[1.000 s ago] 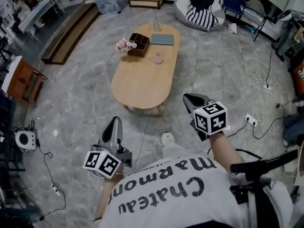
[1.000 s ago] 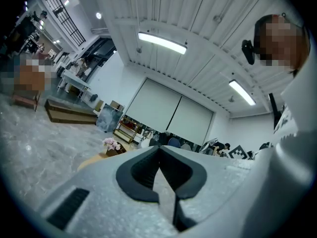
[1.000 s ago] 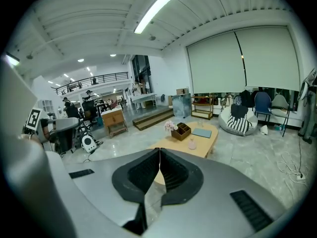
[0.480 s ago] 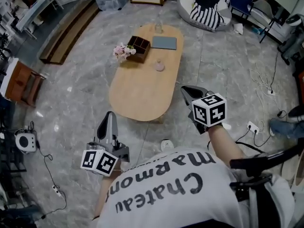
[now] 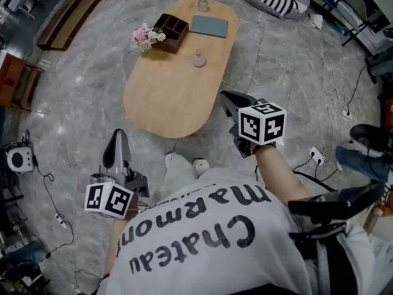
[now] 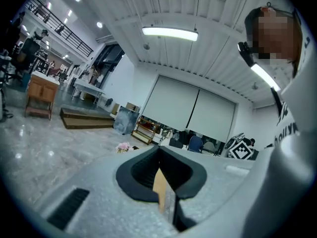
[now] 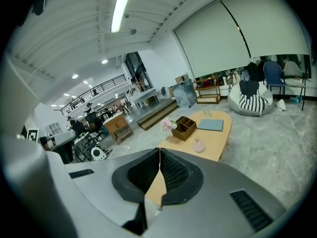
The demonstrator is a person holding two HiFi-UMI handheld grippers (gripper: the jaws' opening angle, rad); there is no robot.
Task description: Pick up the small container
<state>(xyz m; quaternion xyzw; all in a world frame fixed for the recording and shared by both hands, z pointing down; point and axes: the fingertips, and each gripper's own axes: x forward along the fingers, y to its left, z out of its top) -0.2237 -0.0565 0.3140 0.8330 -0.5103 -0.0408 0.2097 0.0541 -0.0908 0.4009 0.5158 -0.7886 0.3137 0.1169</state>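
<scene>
"Since we go from the left, how does the left gripper (image 5: pixel 117 141) stand?"

"Off the near left end of the oval wooden table (image 5: pixel 163 103), over the grey marble floor (image 5: pixel 73 103). Its jaws are pressed together with nothing between them."

"And on the table?"

"At its far end, pink flowers (image 5: pixel 142 37) sit just beside a dark wooden compartment box (image 5: pixel 171 28). The small container (image 5: pixel 198 59), pale pink, stands upright on the table's far half, a little nearer than the box and apart from it. A grey-blue pad (image 5: pixel 209 26) lies flat beyond it, and a clear glass (image 5: pixel 203 5) stands at the far rim."

"The right gripper (image 5: pixel 227 98)?"

"By the table's near right edge, jaws closed flat against each other and empty, well apart from the small container."
</scene>
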